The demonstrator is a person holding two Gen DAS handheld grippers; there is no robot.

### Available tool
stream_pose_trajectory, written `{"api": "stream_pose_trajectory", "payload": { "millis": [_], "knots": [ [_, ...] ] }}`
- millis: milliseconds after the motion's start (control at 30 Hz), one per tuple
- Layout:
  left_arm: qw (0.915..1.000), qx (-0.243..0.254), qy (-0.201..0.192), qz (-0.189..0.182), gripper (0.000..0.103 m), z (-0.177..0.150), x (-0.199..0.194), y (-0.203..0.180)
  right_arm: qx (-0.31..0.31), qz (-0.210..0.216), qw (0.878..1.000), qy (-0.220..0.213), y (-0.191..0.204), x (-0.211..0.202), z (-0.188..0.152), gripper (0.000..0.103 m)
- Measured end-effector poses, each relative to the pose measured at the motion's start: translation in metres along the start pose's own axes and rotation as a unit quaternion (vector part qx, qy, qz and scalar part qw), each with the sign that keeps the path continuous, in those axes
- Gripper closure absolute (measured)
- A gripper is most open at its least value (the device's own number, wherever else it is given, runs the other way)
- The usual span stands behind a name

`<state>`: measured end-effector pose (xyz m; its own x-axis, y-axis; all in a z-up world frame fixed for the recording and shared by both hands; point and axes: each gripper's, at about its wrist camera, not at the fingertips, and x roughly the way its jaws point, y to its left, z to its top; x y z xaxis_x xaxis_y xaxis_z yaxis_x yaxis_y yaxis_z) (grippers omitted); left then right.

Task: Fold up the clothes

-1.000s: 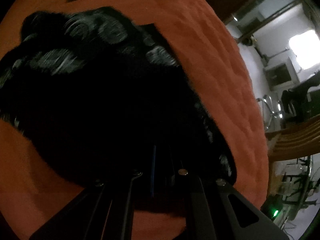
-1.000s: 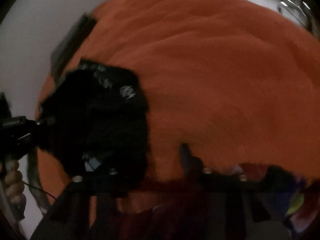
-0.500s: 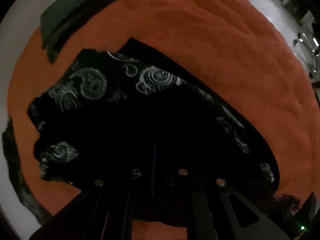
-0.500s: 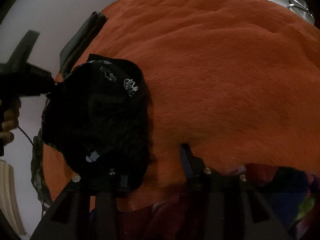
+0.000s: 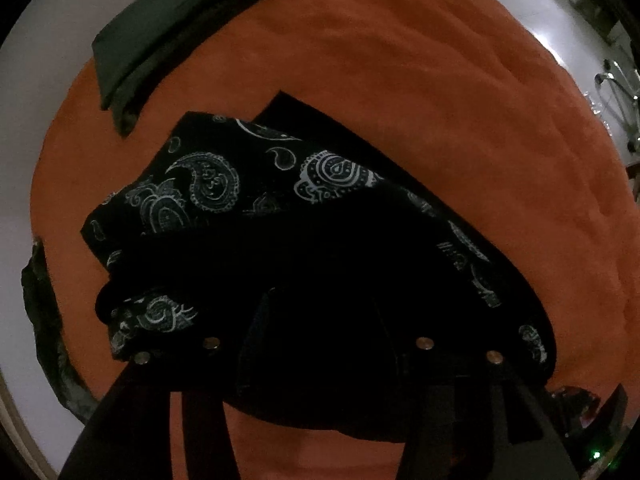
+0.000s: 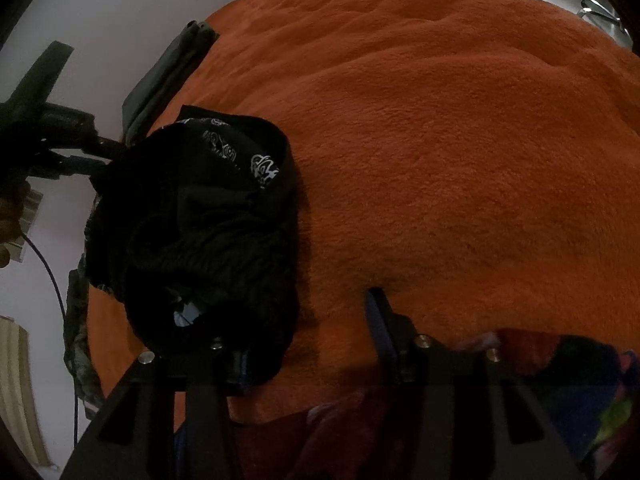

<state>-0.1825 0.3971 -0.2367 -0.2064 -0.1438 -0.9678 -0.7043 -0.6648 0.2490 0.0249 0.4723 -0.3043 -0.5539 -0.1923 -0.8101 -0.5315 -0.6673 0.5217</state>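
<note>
Meanwhile, a black paisley garment (image 5: 248,200) is seen bunched on the orange blanket (image 6: 440,160), directly below the left gripper (image 5: 316,320), jaws opening; the right gripper (image 6: 304,320), also opening, is straddling its near edge.

Paisley garment (image 5: 248,200) on orange blanket (image 5: 460,128)

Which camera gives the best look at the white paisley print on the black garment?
The left wrist view: the black garment fills its centre with several paisley swirls sharp and well spread. The right wrist view shows it bunched at the left, only a small patch of print visible.
</note>
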Motion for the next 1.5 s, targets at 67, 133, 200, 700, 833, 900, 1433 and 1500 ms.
{"api": "stream_pose_trajectory", "payload": {
  "millis": [67, 133, 200, 700, 833, 900, 1433, 1500],
  "knots": [
    [0.9999, 0.008, -0.001, 0.013, 0.05, 0.004, 0.008, -0.003, 0.0, 0.0, 1.0, 0.0, 0.0, 0.0, 0.0, 0.055],
    [0.9996, 0.008, 0.006, 0.027, 0.05, 0.007, 0.02, -0.007, 0.0, 0.001, 1.0, 0.001, 0.0, 0.0, 0.0, 0.054],
    [0.9989, 0.007, 0.017, 0.044, 0.05, 0.009, 0.033, -0.01, 0.0, 0.003, 1.0, 0.001, 0.0, 0.0, 0.0, 0.054],
    [0.9741, -0.2, -0.078, -0.07, 0.089, -0.162, 0.04, 0.157, 0.002, 0.031, 1.0, 0.002, -0.004, -0.003, 0.001, 0.047],
    [0.9547, -0.265, -0.08, -0.11, 0.086, -0.264, 0.06, 0.157, -0.004, 0.03, 0.999, 0.01, -0.003, -0.003, 0.004, 0.046],
    [0.9535, -0.273, -0.06, -0.112, 0.086, -0.305, 0.078, 0.139, -0.007, 0.03, 0.999, 0.015, -0.003, -0.003, 0.006, 0.046],
    [0.8962, -0.35, -0.149, -0.228, 0.075, -0.335, 0.066, 0.133, 0.005, 0.053, 0.999, 0.007, -0.008, -0.004, 0.003, 0.046],
    [0.8747, -0.359, -0.136, -0.296, 0.075, -0.333, 0.077, 0.128, 0.013, 0.063, 0.998, 0.005, -0.012, -0.006, 0.002, 0.046]
  ]
}}
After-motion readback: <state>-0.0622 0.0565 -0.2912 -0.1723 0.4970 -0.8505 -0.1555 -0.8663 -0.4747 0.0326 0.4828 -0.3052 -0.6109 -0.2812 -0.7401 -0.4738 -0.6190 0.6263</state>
